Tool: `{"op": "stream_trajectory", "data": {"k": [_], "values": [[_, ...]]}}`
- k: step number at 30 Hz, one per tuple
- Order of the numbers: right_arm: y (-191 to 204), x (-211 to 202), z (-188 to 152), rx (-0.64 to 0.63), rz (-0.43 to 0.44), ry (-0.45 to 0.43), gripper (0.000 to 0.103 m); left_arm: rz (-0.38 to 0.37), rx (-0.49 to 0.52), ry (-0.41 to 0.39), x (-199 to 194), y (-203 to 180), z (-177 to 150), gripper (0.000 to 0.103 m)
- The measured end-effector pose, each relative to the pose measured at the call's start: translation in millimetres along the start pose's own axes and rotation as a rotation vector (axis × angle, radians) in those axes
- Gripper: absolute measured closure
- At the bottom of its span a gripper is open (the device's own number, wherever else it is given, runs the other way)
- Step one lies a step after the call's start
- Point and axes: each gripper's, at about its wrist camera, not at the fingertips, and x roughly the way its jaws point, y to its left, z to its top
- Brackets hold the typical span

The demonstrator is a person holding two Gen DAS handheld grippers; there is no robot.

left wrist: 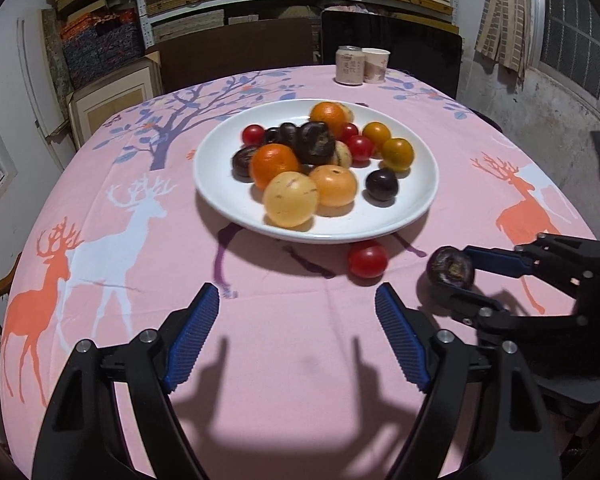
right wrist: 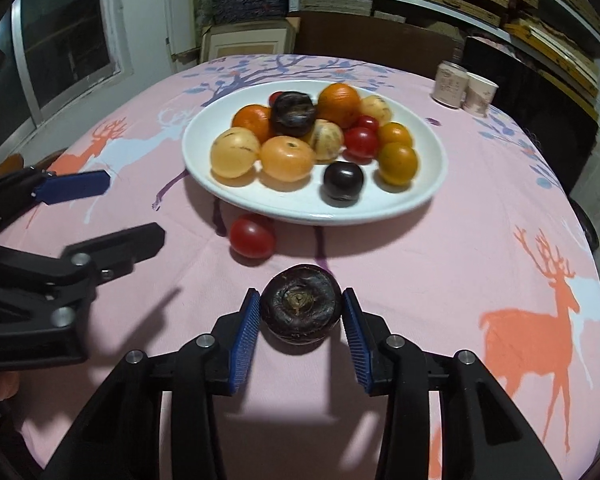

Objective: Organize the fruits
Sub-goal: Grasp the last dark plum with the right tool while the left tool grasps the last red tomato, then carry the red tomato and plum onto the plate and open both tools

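My right jaws: my right gripper (right wrist: 300, 312) has its two blue pads set on either side of a dark, wrinkled round fruit (right wrist: 301, 307); the left pad touches its side, the right pad sits at its other side, so I count it gripped. The fruit rests low over the pink tabletop (right wrist: 440, 264), its shadow directly beneath.

My left jaws: my left gripper (left wrist: 298, 300) stands wide open, nothing between the pads, only bare cloth under them.

Loose tomato: a red tomato (left wrist: 367, 258) lies on the cloth just ahead of my left jaws and slightly to their right, against the near rim of the plate. Seen from my right jaws it is ahead and to the left.

Plate: the white plate (right wrist: 312, 208) sits ahead of both jaws, well beyond the fruit I hold. It carries oranges, pale yellow fruits, red and yellow tomatoes, and several dark fruits heaped together.

Jaws to each other: my right jaws lie off to the right of my left jaws, near but apart.

Far edge: a can (left wrist: 349, 65) and a paper cup (left wrist: 376, 65) stand side by side beyond the plate, far from both jaws.
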Motion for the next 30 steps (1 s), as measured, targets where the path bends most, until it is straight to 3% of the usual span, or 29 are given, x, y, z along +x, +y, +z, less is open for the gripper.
{"op": "stream_trajectory", "data": {"k": [6, 14, 16, 19, 30], "values": [[-37.4, -22.6, -14.7, 0.098, -0.032, -0.032, 0.061, 0.024, 0.052, 0.022, 26.9, -37.6, 13.3, 0.028], [-45.4, -27.3, -19.2, 0.124, -0.007, -0.050, 0.061, 0.057, 0.087, 0.085, 61.5, -61.6, 21.2, 0.034], [-45.3, -26.4, -20.5, 0.125, -0.002, -0.048, 0.061, 0.053, 0.093, 0.103, 65.6, -63.7, 20.4, 0.044], [-45.8, -26.3, -21.4, 0.132, 0.005, -0.047, 0.061, 0.053, 0.093, 0.096, 62.4, -63.8, 18.2, 0.072], [-41.0, -34.0, -24.3, 0.134, 0.020, -0.065, 0.061, -0.024, 0.004, 0.023, 14.2, -36.0, -0.3, 0.073]]}}
